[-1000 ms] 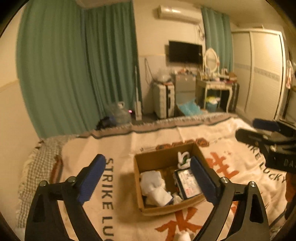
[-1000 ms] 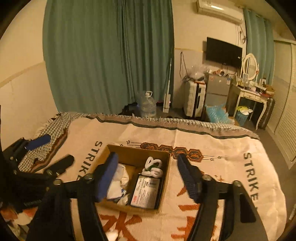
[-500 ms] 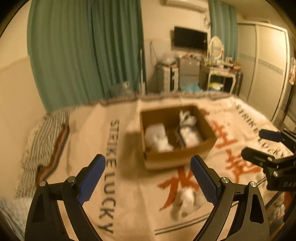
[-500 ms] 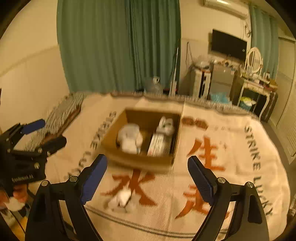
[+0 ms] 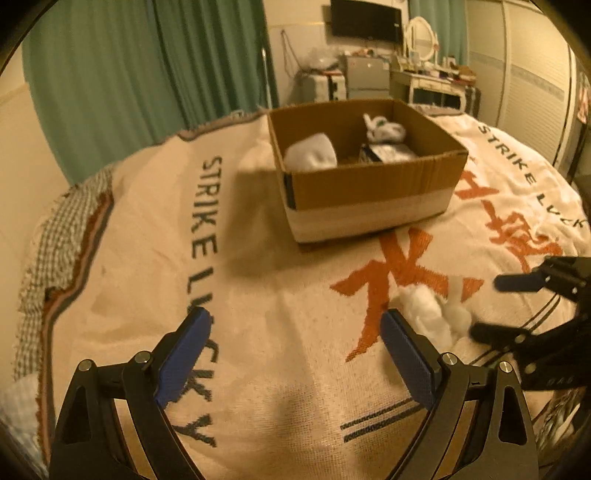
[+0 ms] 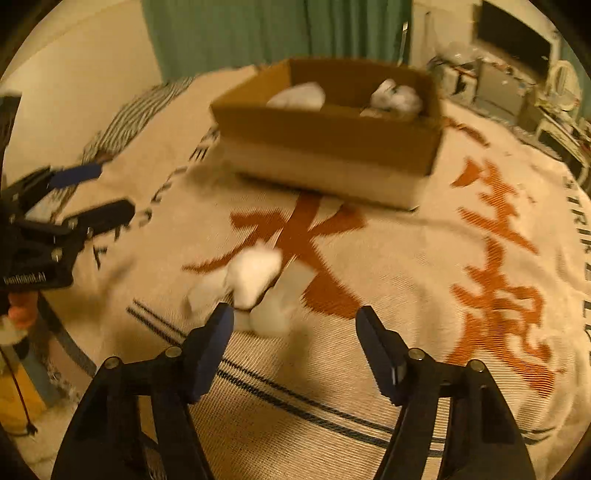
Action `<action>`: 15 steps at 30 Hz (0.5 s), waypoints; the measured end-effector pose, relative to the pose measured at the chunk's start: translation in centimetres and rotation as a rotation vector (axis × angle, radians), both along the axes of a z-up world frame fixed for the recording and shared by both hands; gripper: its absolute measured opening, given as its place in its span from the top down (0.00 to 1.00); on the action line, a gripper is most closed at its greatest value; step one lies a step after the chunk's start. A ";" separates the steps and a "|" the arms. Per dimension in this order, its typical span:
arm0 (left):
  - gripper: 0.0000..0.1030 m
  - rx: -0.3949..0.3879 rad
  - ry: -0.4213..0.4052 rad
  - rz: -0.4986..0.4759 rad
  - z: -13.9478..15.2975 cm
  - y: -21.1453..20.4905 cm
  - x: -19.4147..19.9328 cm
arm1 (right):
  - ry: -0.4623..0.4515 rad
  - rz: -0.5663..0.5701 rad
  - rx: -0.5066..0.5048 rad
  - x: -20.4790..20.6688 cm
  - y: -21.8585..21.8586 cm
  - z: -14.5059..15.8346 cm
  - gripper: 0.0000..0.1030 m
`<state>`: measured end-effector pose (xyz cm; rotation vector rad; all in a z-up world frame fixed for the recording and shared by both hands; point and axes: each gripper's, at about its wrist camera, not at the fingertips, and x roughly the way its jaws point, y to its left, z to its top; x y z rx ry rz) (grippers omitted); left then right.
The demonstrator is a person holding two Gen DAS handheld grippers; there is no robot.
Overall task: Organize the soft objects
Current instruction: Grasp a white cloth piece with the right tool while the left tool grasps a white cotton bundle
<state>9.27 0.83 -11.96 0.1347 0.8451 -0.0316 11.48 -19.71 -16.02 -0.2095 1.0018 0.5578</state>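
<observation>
I'm looking into home bedroom. Woven blanket with "STRIKE LUCKY" lettering is covering bed. Green curtains are hanging floor-length along far wall. Wall-mounted TV is sitting above small fridge; dressing table with oval mirror is standing beside it. Louvred wardrobe doors are filling right side. Warm, dim lighting is tinting everything.
</observation>
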 end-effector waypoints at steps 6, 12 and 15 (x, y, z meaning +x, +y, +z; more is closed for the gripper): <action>0.08 0.002 0.020 -0.030 -0.4 -0.8 0.3 | 0.059 0.062 -0.012 0.7 2.0 -2.8 0.58; 0.09 -0.023 0.018 -0.087 -0.4 -2.7 0.1 | 0.082 0.094 0.004 0.7 1.9 -2.8 0.74; 0.09 -0.054 0.020 -0.107 -0.3 -3.9 0.0 | 0.087 0.104 0.015 0.0 1.0 -2.1 0.74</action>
